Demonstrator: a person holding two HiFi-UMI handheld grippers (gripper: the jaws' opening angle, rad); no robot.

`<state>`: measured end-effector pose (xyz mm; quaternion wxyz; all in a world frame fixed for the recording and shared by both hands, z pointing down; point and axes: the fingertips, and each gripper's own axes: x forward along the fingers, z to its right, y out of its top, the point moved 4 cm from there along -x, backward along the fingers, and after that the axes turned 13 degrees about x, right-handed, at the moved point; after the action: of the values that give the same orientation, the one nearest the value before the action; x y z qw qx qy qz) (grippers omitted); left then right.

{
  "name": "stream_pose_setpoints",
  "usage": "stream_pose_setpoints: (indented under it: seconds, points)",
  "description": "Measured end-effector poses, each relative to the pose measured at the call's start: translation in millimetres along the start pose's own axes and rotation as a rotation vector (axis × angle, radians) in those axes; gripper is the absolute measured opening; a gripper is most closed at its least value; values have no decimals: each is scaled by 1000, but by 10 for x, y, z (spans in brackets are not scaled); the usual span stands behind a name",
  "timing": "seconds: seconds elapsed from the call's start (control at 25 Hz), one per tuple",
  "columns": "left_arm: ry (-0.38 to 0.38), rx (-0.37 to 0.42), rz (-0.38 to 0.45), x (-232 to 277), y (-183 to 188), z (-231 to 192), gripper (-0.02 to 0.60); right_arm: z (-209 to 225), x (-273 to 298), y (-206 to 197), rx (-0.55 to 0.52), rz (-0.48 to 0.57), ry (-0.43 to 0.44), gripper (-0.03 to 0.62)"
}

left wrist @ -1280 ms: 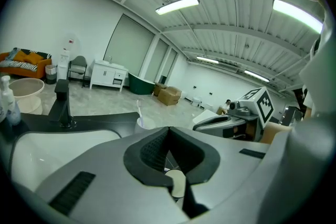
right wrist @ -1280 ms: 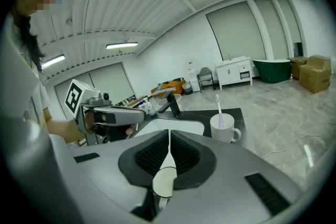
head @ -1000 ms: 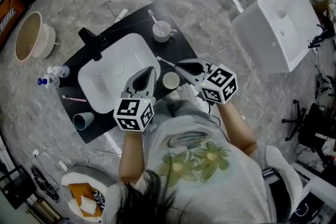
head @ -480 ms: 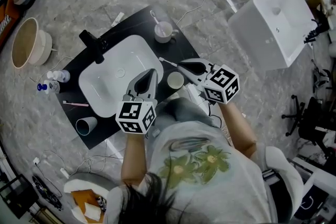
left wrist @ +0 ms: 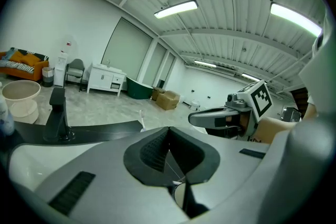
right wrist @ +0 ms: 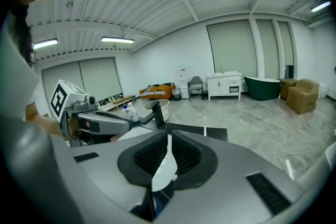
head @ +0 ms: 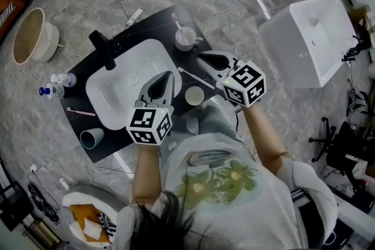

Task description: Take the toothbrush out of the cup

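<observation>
left gripper (left wrist: 169, 136) tongs closed | right gripper (right wrist: 168, 139) tongs clamp toothbrush (right wrist: 163, 170), bristles indistinct | cup (head: 194, 95) empty

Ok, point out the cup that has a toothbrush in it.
The handled mug at the mat's far edge; the white cup and bluish cup look empty.

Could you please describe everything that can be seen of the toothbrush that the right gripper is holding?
The toothbrush is slim and white, and looks like plastic. Its handle is clamped between the shut jaws of the right gripper, and only the jaws touch it. In the head view it shows as a thin slanted line over the black mat, between the sink and that gripper. It is outside the empty white cup, which is close by. Its bristles are too small to make out.
</observation>
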<state>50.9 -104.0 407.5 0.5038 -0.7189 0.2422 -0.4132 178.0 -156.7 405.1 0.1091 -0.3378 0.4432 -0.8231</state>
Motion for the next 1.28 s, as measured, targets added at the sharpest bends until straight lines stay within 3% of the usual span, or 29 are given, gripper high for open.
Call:
stream_pose_setpoints:
  seconds: [0.2,0.32,0.44,0.84,1.28]
  points:
    - [52,-26,-3,218,59,-68,17,298,228,206,-10,-6,3,52]
    - [70,-48,-10,349,91,-106,17,493,413,295,-11,-31,-5,112]
    - [89,-69,-24,461,82,-174,17,672,647,325,-26,-67,-23,124]
    - [148,-107,-62,677,-38,-510,17,1136,1439,145,-26,-193,-103,133]
    - [166,-164,-116,779,-314,-663,17,1420,1857,-14,-24,-239,-175,132]
